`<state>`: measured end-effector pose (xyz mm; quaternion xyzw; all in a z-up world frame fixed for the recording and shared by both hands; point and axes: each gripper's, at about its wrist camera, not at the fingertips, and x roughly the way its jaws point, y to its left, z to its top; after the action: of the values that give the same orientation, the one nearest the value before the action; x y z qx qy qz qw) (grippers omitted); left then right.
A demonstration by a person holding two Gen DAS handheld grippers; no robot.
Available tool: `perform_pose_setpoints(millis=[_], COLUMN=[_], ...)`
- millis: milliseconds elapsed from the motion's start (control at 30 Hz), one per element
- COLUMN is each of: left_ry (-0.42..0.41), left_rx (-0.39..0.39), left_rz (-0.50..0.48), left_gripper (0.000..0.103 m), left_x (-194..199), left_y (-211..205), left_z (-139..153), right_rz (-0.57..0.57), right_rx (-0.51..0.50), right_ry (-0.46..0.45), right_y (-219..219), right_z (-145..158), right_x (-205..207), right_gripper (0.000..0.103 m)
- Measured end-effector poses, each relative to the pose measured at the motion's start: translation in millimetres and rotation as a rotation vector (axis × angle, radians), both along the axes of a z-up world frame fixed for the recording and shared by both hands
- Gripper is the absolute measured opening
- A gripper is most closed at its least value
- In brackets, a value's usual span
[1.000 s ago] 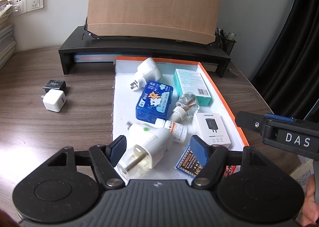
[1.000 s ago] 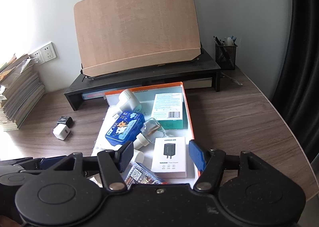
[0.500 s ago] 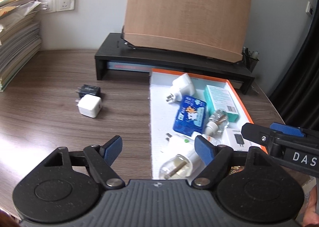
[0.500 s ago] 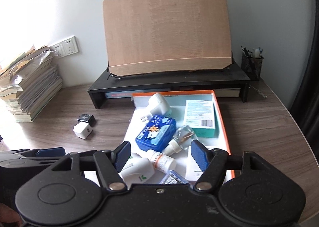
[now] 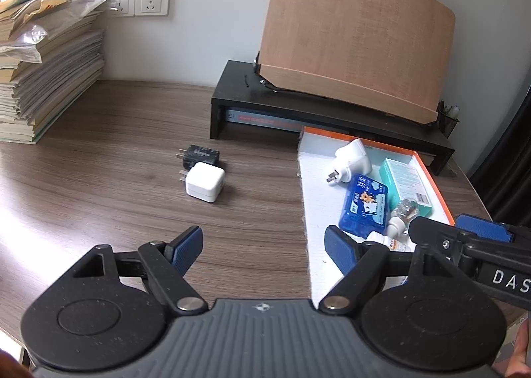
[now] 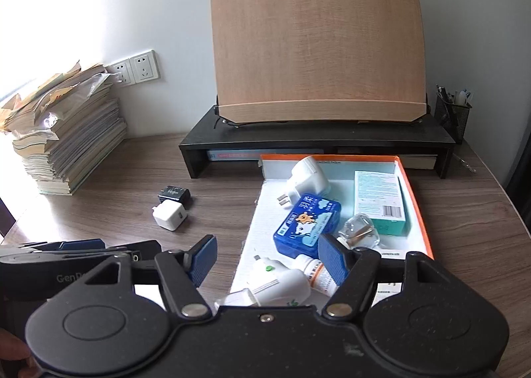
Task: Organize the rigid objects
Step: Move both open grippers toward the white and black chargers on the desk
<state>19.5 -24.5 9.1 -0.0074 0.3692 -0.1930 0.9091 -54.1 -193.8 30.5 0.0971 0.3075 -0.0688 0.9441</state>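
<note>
An orange-rimmed box (image 5: pixel 431 175) (image 6: pixel 415 192) on the wooden desk holds a white plug adapter (image 5: pixel 351 159) (image 6: pixel 307 180), a blue case (image 5: pixel 365 207) (image 6: pixel 307 225), a teal carton (image 5: pixel 406 185) (image 6: pixel 378 200), a clear glass bottle (image 6: pixel 360 232), a small dropper bottle (image 6: pixel 312 271) and a white plug-in device (image 6: pixel 278 288). A white charger cube (image 5: pixel 204 185) (image 6: pixel 170 215) and a black charger (image 5: pixel 200 155) (image 6: pixel 174 193) lie on the desk left of the box. My left gripper (image 5: pixel 264 247) is open and empty, over the desk beside the box's left edge. My right gripper (image 6: pixel 267 260) is open and empty above the box's near end.
A black monitor riser (image 5: pixel 332 115) (image 6: pixel 315 142) carries a wooden board (image 6: pixel 318 46) behind the box. A stack of books and papers (image 5: pixel 46 56) (image 6: pixel 66 132) stands at the far left. A mesh pen holder (image 6: pixel 453 115) sits at the riser's right end.
My left gripper let go of the white plug-in device in the box, then swung left and back. My right gripper pulled back and left, showing more of the desk.
</note>
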Motion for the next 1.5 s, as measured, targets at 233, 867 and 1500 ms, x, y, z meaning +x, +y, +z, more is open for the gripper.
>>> perform_pose_setpoints(millis=[233, 867, 1500], left_ry=[-0.020, -0.035, -0.034], left_rx=[-0.002, -0.007, 0.054], left_rz=[-0.010, -0.069, -0.127], left_gripper=[0.083, 0.087, 0.094], left_x=[6, 28, 118], left_y=[22, 73, 21], left_z=[5, 5, -54], right_rz=[-0.010, -0.062, -0.018], right_rx=[-0.007, -0.026, 0.007], right_ry=[-0.021, -0.036, 0.062], right_y=[30, 85, 31], right_z=[5, 12, -22], right_x=[6, 21, 107], right_gripper=[0.081, 0.083, 0.084])
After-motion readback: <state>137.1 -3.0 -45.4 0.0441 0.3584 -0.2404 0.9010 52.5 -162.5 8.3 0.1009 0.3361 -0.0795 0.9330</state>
